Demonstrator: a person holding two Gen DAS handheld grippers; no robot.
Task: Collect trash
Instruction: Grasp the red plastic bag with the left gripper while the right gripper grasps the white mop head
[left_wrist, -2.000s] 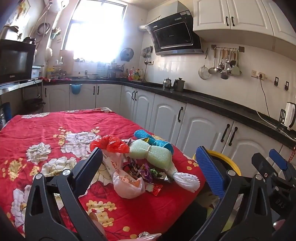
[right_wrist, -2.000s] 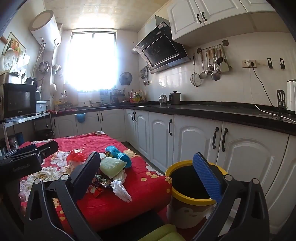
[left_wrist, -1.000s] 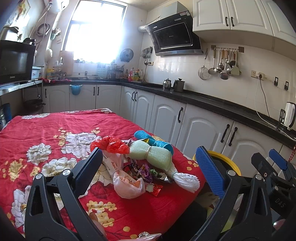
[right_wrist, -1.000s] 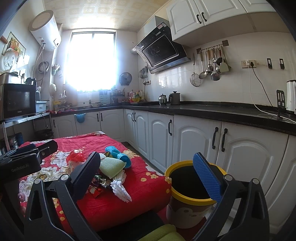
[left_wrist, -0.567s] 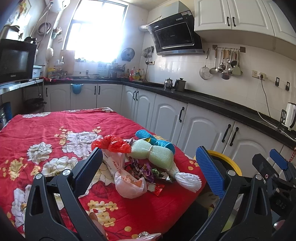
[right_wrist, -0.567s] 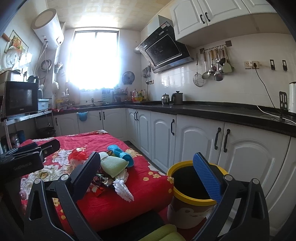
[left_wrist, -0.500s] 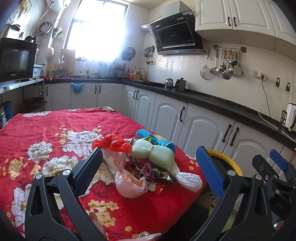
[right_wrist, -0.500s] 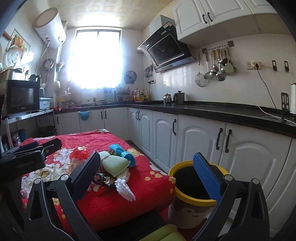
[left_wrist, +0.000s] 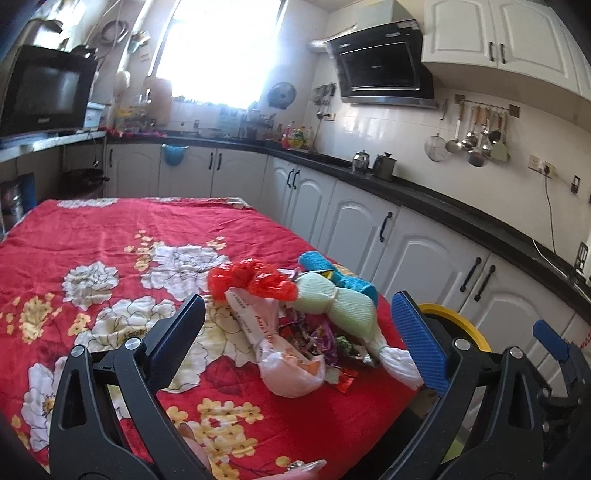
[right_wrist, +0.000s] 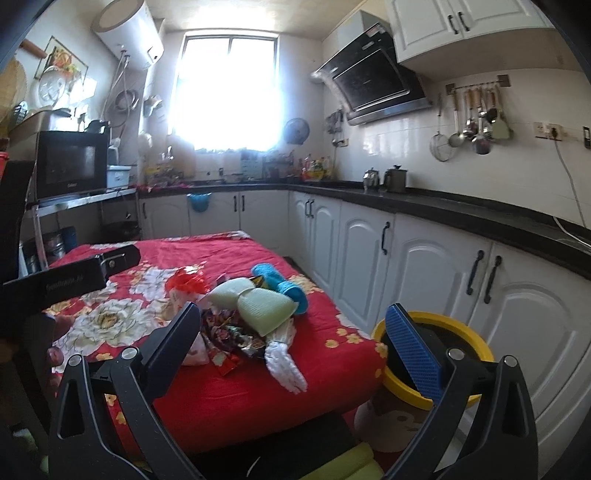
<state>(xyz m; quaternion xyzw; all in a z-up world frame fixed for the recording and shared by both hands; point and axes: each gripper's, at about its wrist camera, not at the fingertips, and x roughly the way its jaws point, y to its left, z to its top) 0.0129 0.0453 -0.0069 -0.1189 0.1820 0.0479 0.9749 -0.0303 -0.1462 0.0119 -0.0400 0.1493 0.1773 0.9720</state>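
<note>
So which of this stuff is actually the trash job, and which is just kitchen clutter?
Job:
- red bag
- white bag
- wrappers
- yellow bin
- both sets of fingers, open and empty

Just there:
- green cloth
- blue cloth
- microwave
- kettles
- utensils

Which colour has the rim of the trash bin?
Yellow rim, clearest in the right wrist view.

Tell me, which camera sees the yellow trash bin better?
The right wrist view. There the yellow trash bin shows its round rim, dark inside and picture-printed side, beside the table. The left wrist view shows only an arc of its rim behind the left claw.
</note>
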